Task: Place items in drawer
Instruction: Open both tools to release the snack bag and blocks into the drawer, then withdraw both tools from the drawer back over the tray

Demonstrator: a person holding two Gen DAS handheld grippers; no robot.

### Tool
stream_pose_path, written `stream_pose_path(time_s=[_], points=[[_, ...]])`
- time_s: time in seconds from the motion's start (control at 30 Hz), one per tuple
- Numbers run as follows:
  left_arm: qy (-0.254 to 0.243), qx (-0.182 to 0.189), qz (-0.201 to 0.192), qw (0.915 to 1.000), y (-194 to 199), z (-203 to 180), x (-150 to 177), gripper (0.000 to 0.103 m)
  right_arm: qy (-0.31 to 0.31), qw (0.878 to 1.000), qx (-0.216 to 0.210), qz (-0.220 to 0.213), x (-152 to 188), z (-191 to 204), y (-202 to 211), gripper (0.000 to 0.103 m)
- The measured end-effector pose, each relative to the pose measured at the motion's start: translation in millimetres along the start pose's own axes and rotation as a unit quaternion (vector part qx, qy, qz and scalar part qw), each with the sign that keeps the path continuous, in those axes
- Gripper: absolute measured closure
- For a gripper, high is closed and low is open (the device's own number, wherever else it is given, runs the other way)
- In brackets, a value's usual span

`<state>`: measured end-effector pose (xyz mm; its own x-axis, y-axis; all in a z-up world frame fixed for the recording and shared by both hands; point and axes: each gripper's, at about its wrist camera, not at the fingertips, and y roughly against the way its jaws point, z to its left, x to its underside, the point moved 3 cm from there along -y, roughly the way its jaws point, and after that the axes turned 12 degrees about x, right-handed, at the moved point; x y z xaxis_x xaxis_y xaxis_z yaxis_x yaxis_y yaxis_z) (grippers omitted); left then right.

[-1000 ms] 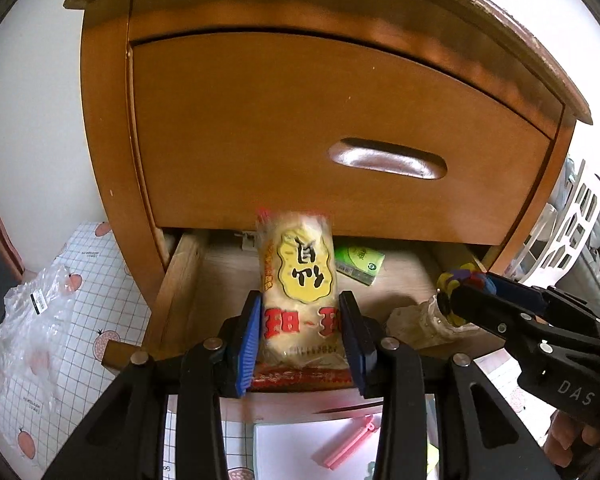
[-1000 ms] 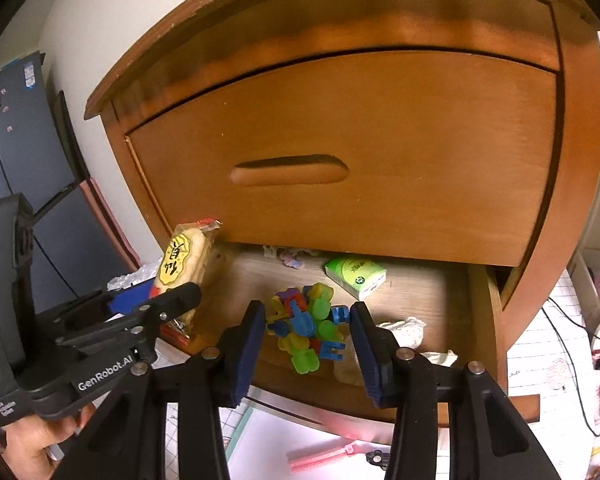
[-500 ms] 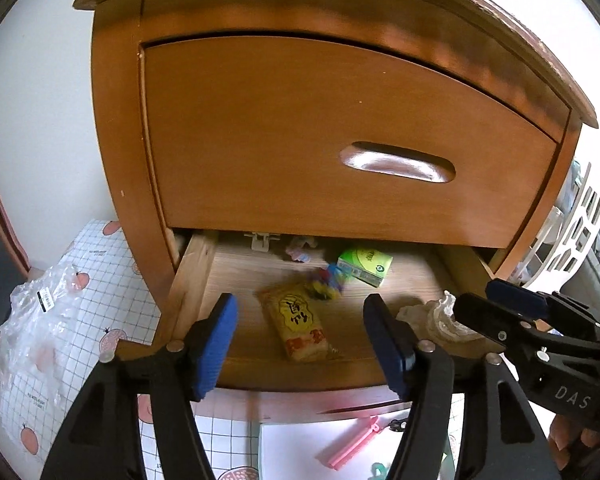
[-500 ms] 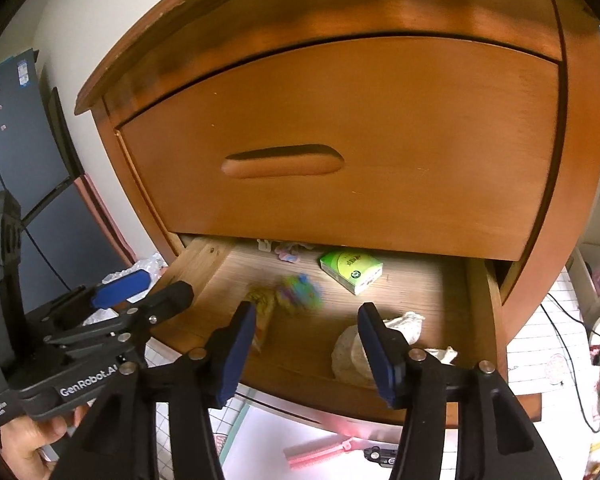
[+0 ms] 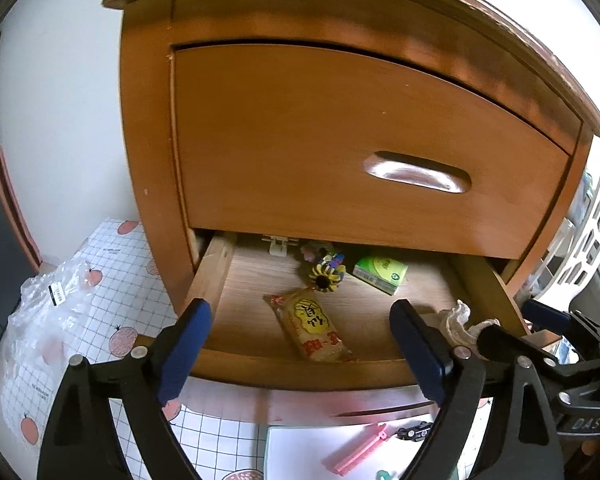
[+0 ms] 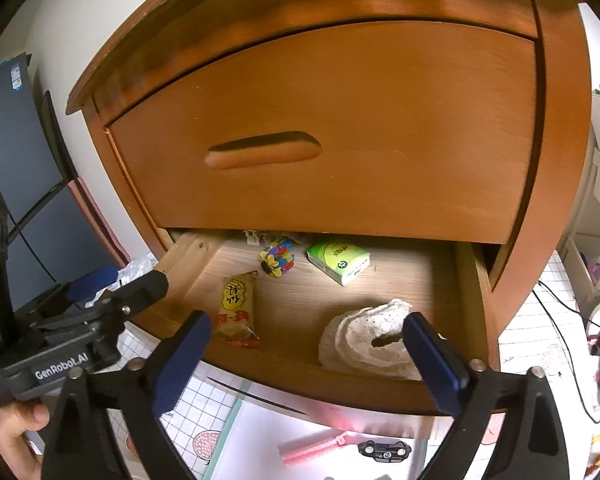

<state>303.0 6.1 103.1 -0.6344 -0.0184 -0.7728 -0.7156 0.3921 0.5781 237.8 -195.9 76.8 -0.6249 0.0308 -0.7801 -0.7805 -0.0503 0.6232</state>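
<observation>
- Lower drawer point(image 5: 236, 360) pulled open under the closed upper drawer front point(image 5: 340, 152) of the wooden cabinet point(image 6: 556, 184).
- Left gripper point(image 5: 300, 344): jaws have just been opening, now wide apart, nothing between them. Right gripper point(image 6: 312, 356): same, wide apart and empty.
- White lace cloth point(image 6: 364, 340) at 5 o'clock on the drawer floor; soft, limp.
- Snack packet point(image 5: 314, 330) lies flat at 6 o'clock near the front edge; judged light, crinkly, slippery film; best pinched across its narrow sides.
- Green box point(image 6: 338, 262) at 1 o'clock; stiff.
- Bead toy point(image 6: 277, 259) at 12 o'clock; judged light, knobbly, likely to roll.
</observation>
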Motion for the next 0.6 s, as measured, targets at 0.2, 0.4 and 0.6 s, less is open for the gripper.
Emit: stream_pose_path(time_s=[0.2, 0.4, 0.6], points=[[0.011, -0.003, -0.006, 0.9999, 3.5, 4.7, 3.0, 0.003, -0.006, 1.000, 0.007, -0.003, 1.4, -6.1, 3.7, 0.000], [0.019, -0.015, -0.014, 0.9996, 7.4, 6.5, 4.5, 0.001, -0.010, 1.000, 0.011, -0.002, 3.7, -9.7, 5.7, 0.000], [0.019, -0.012, -0.018, 0.9996, 12.7, 2.8, 6.6, 0.001, -0.008, 1.000, 0.010, -0.001, 5.5, -9.1, 9.2, 0.000]])
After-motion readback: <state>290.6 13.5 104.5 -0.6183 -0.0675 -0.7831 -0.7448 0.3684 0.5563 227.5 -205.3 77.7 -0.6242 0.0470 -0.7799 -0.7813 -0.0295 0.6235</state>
